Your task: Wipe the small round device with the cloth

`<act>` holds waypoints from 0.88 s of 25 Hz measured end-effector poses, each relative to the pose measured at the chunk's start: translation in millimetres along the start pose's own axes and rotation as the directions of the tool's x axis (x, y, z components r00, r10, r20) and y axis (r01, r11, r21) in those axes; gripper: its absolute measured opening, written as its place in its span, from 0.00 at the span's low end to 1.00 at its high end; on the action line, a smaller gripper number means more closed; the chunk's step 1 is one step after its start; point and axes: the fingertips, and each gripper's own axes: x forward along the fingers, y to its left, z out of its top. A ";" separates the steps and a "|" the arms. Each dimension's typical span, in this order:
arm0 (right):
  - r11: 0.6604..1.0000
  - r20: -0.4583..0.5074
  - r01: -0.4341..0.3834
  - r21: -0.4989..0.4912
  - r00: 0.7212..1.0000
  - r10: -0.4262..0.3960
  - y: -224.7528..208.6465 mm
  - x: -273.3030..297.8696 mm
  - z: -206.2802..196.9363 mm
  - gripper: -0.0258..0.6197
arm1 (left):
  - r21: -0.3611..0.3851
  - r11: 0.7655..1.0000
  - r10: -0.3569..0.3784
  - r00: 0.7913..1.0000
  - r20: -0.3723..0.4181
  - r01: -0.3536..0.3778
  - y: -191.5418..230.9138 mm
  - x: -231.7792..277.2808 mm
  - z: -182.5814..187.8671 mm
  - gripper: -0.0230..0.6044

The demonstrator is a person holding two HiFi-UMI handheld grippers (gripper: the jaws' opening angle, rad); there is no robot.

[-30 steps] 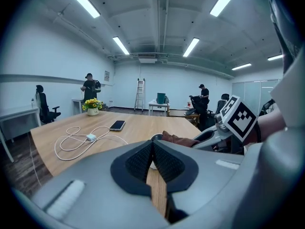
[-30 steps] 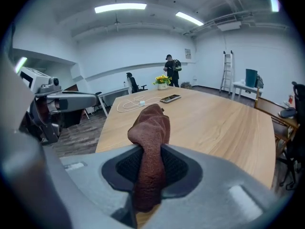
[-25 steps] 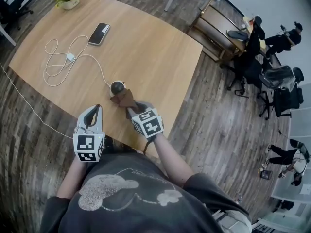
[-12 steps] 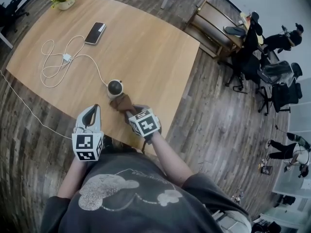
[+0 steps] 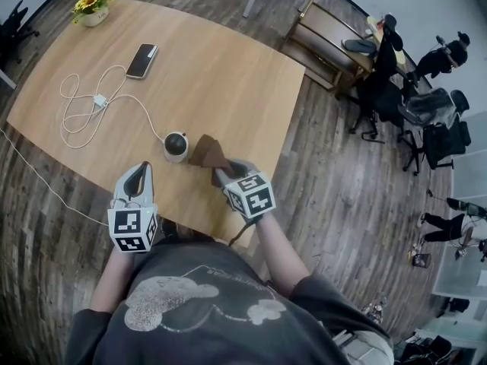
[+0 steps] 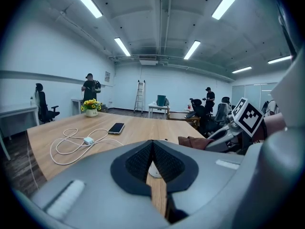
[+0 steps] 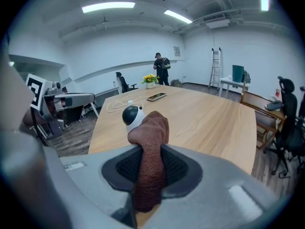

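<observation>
Pale wooden bench (image 5: 228,74) carries the small round device (image 5: 176,144) near its front edge, with a white cable (image 5: 151,125) trailing from it. The right gripper (image 5: 222,172) has its jaws clenched on the brown cloth (image 5: 208,150), whose bunched end sits just beside the device. The left gripper (image 5: 141,169) hovers nearby, jaws pressed together on nothing, so nothing braces the device. A firm sideways wipe may well topple or skid it and drag the cable. Only a narrow fold is pinched, so rubbing could pull the cloth free.
</observation>
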 end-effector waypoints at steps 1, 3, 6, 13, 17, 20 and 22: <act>1.000 0.012 -0.004 -0.024 1.000 0.004 -2.8 -0.5 5.9 0.17 | 0.002 1.000 -0.003 1.000 0.004 0.003 -0.3 1.6 2.5 0.07; 0.998 0.038 -0.007 -0.059 0.999 0.009 -7.8 -1.6 19.8 0.17 | 0.007 1.000 -0.010 1.000 0.011 0.010 -2.2 5.0 7.9 0.07; 0.998 0.094 -0.006 -0.064 0.996 0.012 -14.8 -2.9 44.0 0.17 | 0.018 1.000 -0.020 1.000 0.021 0.019 -5.4 10.7 16.2 0.07; 0.996 0.172 -0.023 -0.081 0.984 0.037 -13.0 26.3 86.3 0.17 | 0.009 1.000 -0.011 1.000 0.028 0.011 1.2 18.1 23.0 0.07; 0.990 0.105 -0.097 -0.101 0.989 0.108 1.8 52.6 77.6 0.17 | -0.003 1.000 0.009 1.000 0.009 -0.009 7.2 15.3 15.6 0.07; 0.987 0.036 -0.135 -0.088 0.990 0.139 6.5 63.9 61.4 0.17 | -0.015 0.999 0.033 0.999 -0.003 -0.033 12.7 12.0 11.0 0.07; 0.987 0.009 -0.146 -0.074 0.989 0.147 6.1 69.7 53.5 0.17 | -0.020 0.999 0.046 0.999 -0.007 -0.046 16.1 10.2 8.8 0.07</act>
